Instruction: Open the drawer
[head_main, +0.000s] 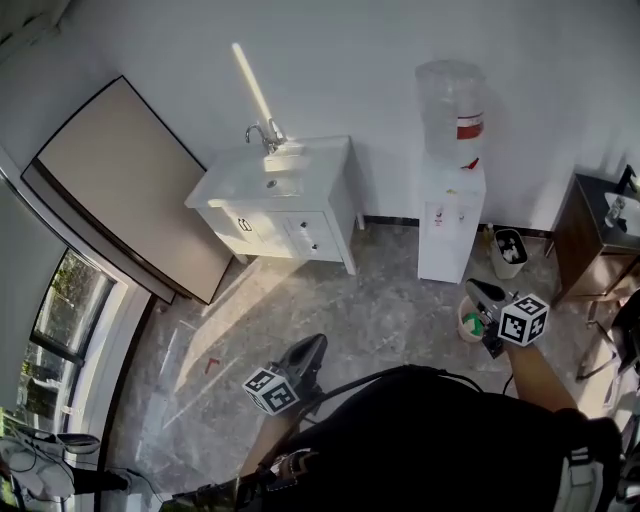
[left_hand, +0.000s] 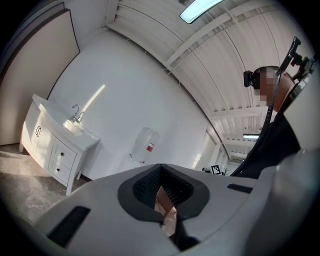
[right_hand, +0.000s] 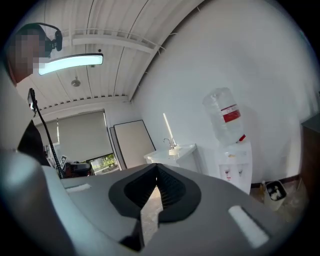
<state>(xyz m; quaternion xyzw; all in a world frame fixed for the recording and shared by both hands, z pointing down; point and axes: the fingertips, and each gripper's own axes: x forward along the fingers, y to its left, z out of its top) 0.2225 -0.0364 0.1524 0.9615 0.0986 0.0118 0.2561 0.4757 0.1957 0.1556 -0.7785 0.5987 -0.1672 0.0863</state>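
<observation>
While the left gripper (left_hand: 160, 167) and right gripper (right_hand: 156, 169) are clenching their jaws on nothing, the drawer (head_main: 310, 235) is sitting closed in the white cabinet (head_main: 345, 200) well across the floor (head_main: 390, 320); approaching, gripping and pulling are all waiting.

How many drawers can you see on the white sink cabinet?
2: the upper drawer and the lower drawer directly beneath it, both right of the cabinet doors. More could be hidden.
</observation>
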